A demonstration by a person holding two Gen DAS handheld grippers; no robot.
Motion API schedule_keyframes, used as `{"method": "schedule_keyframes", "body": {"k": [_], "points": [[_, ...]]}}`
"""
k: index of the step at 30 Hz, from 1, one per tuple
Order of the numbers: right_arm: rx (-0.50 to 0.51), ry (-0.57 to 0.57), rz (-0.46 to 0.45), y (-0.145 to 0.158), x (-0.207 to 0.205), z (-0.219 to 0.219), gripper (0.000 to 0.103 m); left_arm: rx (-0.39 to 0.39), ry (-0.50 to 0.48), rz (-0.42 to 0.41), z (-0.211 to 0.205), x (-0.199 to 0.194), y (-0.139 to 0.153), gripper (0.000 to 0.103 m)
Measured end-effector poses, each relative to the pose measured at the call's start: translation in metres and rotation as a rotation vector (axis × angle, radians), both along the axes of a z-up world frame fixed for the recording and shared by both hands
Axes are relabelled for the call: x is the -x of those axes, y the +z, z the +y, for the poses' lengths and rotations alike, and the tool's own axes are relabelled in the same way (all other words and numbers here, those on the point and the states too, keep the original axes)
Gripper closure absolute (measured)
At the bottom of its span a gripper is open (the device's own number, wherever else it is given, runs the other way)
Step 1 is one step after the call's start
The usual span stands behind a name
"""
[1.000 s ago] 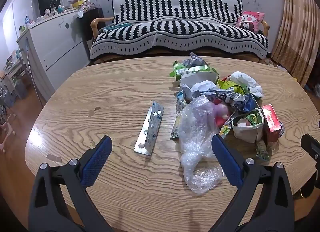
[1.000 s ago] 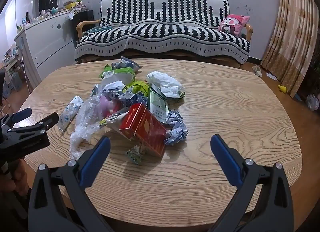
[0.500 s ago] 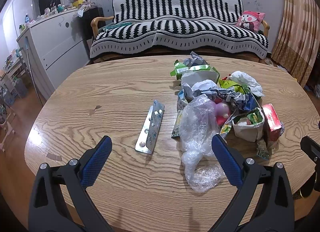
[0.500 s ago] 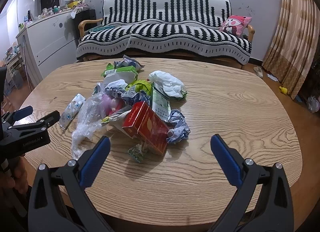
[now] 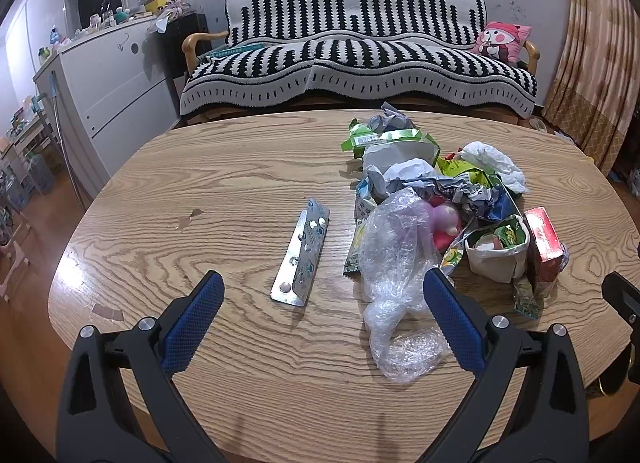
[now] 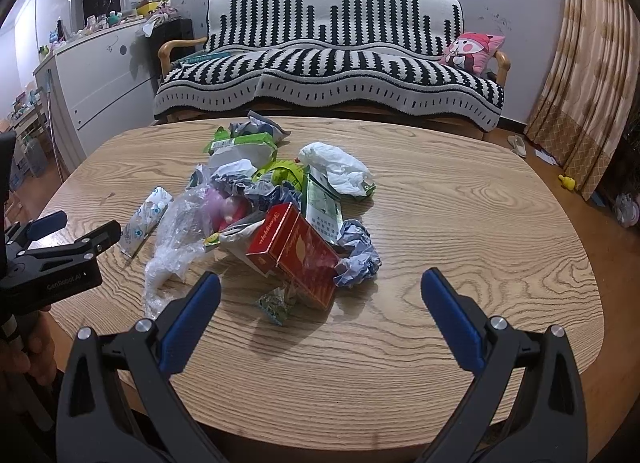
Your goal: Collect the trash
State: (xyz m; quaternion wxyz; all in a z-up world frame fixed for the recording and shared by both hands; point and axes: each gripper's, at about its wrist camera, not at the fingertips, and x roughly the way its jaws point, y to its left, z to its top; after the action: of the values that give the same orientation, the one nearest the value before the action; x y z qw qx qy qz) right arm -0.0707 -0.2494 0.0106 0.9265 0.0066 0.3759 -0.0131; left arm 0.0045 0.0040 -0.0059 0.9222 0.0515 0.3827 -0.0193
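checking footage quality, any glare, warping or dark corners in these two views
Left wrist: glare patch on the table at its left edge, sofa bowed by fisheye, corners black. Right wrist: same bowing and black corners, no strong glare, trash pile sharp.

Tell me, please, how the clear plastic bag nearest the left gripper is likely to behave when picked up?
The clear plastic bag looks thin and crumpled, so probably floppy and very light. It drapes over the trash pile, so lifting it may drag or shift neighbouring wrappers. Its glossy film could slip between the pads.
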Motion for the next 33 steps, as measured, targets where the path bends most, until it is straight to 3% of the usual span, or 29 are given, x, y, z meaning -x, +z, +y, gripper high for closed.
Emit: {"method": "schedule_keyframes", "body": {"k": [25,33], "points": [[0.0,0.001,-0.003,0.0,0.0,0.001,0.006,0.009,-0.002,0.008,0.002,-0.001,-0.002,0.006],[-0.008,0.011,0.013,-0.001,-0.007,0.003,0.006,0.022,0.024,0.051,0.025,-0.01,-0.013,0.006]]}}
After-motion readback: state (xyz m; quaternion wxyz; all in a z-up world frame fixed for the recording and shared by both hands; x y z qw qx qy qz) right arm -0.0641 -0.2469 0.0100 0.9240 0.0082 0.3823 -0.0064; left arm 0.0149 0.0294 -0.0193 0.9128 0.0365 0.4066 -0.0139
